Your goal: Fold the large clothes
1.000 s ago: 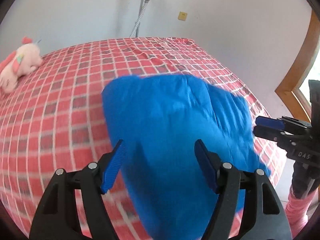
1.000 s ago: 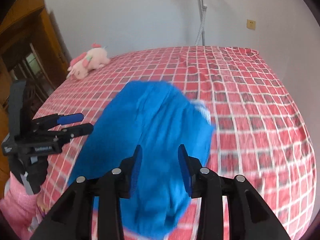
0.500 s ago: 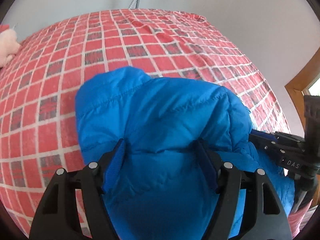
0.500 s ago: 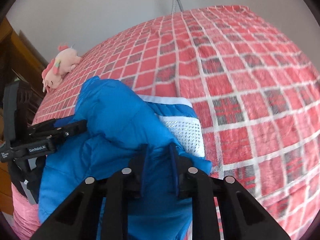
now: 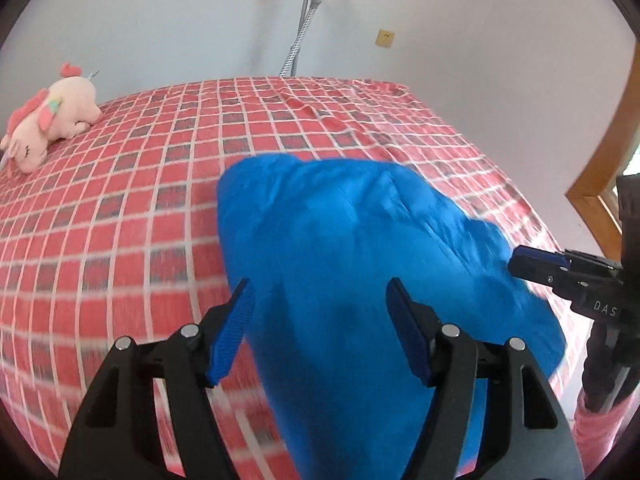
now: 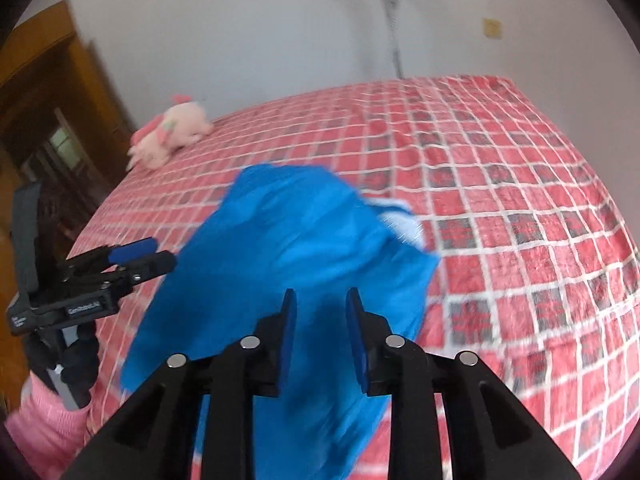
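Red checked bed [image 5: 120,220] | blue jacket [image 5: 340,248] bunched centre-frame | left gripper [image 5: 320,320], right gripper [image 6: 320,320] fingers spread, empty | risk: padded bulk springing unfolded.

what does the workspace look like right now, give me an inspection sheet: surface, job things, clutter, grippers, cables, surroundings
surface: bed under a red checked cover, a few wrinkles at its far end
job's things: blue padded jacket bunched on the near side, pale lining showing at one edge
clutter: pink plush toy by the far corner
grippers: left gripper open over the jacket; right gripper open, narrower gap
cables: grey hose down the wall
surroundings: white wall, yellowish wall plate, wooden door frame
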The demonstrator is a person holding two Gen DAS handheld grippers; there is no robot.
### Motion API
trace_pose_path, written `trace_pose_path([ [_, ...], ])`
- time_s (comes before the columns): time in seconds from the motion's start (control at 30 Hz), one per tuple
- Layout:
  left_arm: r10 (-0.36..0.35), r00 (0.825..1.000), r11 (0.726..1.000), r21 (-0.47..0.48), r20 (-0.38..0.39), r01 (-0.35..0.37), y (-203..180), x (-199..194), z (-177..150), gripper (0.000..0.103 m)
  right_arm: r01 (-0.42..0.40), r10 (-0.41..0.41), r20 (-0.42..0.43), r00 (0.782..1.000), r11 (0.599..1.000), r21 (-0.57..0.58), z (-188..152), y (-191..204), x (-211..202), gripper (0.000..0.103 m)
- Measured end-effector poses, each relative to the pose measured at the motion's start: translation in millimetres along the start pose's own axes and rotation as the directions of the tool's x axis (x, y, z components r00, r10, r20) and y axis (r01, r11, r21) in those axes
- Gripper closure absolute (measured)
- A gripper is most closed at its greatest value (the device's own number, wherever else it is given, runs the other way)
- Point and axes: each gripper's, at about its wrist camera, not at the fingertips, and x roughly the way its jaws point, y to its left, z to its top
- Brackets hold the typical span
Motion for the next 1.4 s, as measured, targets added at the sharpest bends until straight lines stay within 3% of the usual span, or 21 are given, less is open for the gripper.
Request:
trace_pose_path([
  [0.17, -0.018, 0.999, 1.0, 0.008, -0.033, 0.018, -10.0, 6.3, -38.5, 0.034, 0.078, -0.08, -0.041, 0.996, 0.995, -0.055, -32.1, 14.2, 3.7, 0.076],
  [0.3, -0.011, 1.0, 1.0, -0.007, -0.023, 0.011, -4.4, 16.6, -50.2, 0.03, 0.053, -0.053, -0.046, 0.998, 0.999, -0.012, -50.6, 2.2, 27.5, 0.074],
  [0.47, -0.004, 1.0, 1.0, -0.013, -0.029, 0.003, -3.1, 15.2, -52.2, 0.03, 0.055, -0.055, -0.008, 0.998, 0.998, 0.009, -58.9, 2.1, 23.0, 0.074],
  [0.53, -0.028, 0.999, 0.999, -0.031, -0.046, 0.027, 1.4, 9.8, -48.1, 0.03, 0.04, -0.04, -0.014, 0.999, 0.999, 0.035, -55.8, 1.5, 14.4, 0.071],
  [0.63, -0.012, 0.999, 1.0, -0.029, -0.04, 0.011, 6.1, -2.0, -48.4, 0.03, -0.003, 0.003, -0.004, 1.0, 0.998, 0.059, -50.1, -1.1, -3.6, 0.053],
  [0.7, 0.033, 0.999, 0.999, -0.012, -0.015, -0.033, 9.0, -12.1, -47.2, 0.029, 0.02, -0.02, 0.007, 1.0, 0.997, 0.078, -44.3, -4.2, -15.0, 0.033],
  [0.8, 0.061, 0.998, 0.998, 0.001, 0.001, -0.061, 12.3, -20.6, -45.6, 0.026, 0.058, -0.06, 0.019, 0.998, 0.994, 0.089, -38.8, -10.8, -25.7, 0.028],
  [0.93, 0.059, 0.998, 0.998, 0.013, -0.005, -0.059, 13.6, -21.2, -45.1, 0.023, -0.003, 0.006, -0.025, 1.0, 0.991, 0.132, -37.8, -21.6, -20.8, 0.025],
  [1.03, 0.046, 0.999, 0.999, 0.021, -0.015, -0.046, 13.6, -17.0, -45.1, 0.02, 0.007, 0.001, -0.061, 0.998, 0.991, 0.135, -40.4, -22.6, -11.4, 0.022],
  [1.4, 0.012, 0.999, 0.999, 0.053, -0.037, -0.01, 15.4, 0.5, -44.3, 0.012, -0.078, 0.103, -0.132, 0.986, 0.98, 0.182, -46.6, -30.3, 24.4, 0.014],
])
